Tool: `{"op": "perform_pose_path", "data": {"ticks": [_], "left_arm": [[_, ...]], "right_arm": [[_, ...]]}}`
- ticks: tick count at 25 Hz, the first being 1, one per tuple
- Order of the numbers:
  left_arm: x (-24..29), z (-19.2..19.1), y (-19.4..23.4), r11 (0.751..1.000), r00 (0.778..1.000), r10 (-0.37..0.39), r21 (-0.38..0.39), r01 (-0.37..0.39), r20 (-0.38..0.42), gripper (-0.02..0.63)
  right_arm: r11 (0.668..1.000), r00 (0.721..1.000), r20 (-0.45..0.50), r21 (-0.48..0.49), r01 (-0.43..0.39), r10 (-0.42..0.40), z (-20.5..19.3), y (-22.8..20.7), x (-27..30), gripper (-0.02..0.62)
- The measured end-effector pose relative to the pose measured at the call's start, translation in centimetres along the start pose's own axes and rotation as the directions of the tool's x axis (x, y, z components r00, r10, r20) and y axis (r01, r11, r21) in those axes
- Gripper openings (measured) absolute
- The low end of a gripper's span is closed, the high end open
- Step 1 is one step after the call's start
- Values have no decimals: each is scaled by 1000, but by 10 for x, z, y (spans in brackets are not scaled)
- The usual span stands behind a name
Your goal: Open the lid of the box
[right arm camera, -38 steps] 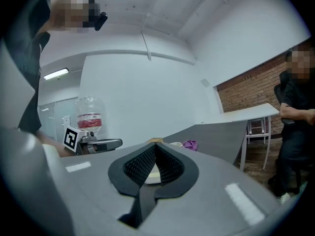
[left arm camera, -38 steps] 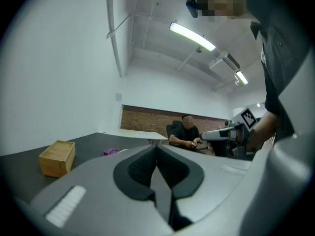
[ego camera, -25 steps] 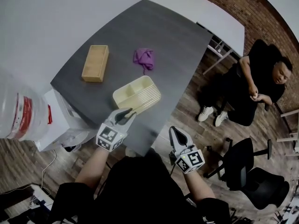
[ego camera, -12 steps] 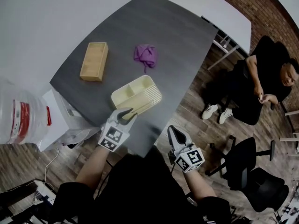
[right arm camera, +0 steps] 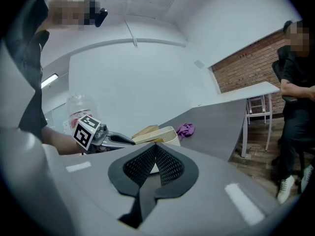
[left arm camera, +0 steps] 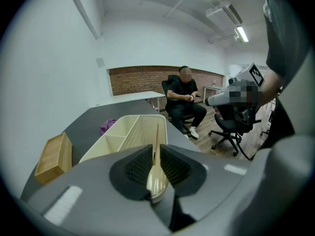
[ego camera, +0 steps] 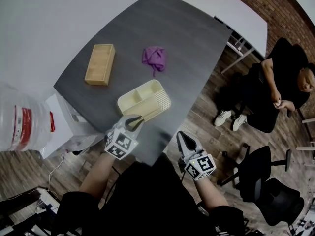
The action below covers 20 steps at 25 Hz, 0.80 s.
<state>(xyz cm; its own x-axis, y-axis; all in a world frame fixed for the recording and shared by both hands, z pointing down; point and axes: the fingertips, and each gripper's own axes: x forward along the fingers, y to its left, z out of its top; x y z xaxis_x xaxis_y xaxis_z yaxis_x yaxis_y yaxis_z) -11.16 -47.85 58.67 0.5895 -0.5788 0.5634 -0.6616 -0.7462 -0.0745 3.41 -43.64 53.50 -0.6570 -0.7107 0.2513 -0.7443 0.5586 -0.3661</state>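
A cream box [ego camera: 144, 100] with inner compartments and a ribbed section lies near the front edge of the dark grey table [ego camera: 147, 28]. My left gripper [ego camera: 133, 123] is at the box's near corner, shut on a thin cream edge that looks like the lid's rim. In the left gripper view that cream edge [left arm camera: 156, 177] is pinched between the black pads, with the box [left arm camera: 125, 136] stretching away beyond them. My right gripper [ego camera: 184, 140] hangs off the table's front edge, shut and empty. The right gripper view shows the left gripper [right arm camera: 106, 139] and the box [right arm camera: 157, 134].
A wooden box [ego camera: 100, 64] and a purple cloth [ego camera: 154, 57] lie farther back on the table. A water bottle [ego camera: 22, 122] stands at the left. A seated person [ego camera: 280, 87] and an office chair [ego camera: 266, 181] are to the right, with a white table [ego camera: 241, 18] behind.
Almost nothing has moved. My left gripper stays at the box's near corner and my right gripper hangs in the same place; the head view has shifted slightly.
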Motion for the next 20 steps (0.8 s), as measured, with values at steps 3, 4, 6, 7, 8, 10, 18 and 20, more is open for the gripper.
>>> {"op": "perform_pose_path", "data": {"ticks": [3, 4, 6, 7, 8, 10, 18, 20], "left_arm": [[1, 0, 2, 1000, 1000, 3, 0, -3, -9, 17], [1, -1, 3, 1000, 1000, 3, -5, -3, -10, 13], [2, -2, 4, 1000, 1000, 1, -11, -1, -13, 12], [2, -2, 4, 1000, 1000, 2, -9, -2, -15, 11], [2, -2, 5, 1000, 1000, 5, -7, -5, -17, 11], [2, -3, 6, 1000, 1000, 17, -6, -17, -15, 9], [-7, 17, 11, 997, 997, 51, -55, -48, 50, 9], [-11, 23, 14, 996, 995, 68, -69, -63, 73, 8]], "right_arm": [[1000, 1000, -7, -3, -9, 9, 0, 0, 2, 2], [1000, 1000, -9, -5, -13, 13, -1, 0, 2, 2], [1000, 1000, -13, -11, -21, 21, 0, 1, 2, 2], [1000, 1000, -15, -15, -24, 23, 0, 1, 2, 2], [1000, 1000, -15, -17, -25, 25, 0, 1, 2, 2], [999, 1000, -16, -21, -26, 26, 2, 0, 0, 2], [998, 999, -14, -49, -38, 38, 7, -3, -4, 2], [997, 999, -12, -60, -48, 47, 9, -1, -5, 2]]}}
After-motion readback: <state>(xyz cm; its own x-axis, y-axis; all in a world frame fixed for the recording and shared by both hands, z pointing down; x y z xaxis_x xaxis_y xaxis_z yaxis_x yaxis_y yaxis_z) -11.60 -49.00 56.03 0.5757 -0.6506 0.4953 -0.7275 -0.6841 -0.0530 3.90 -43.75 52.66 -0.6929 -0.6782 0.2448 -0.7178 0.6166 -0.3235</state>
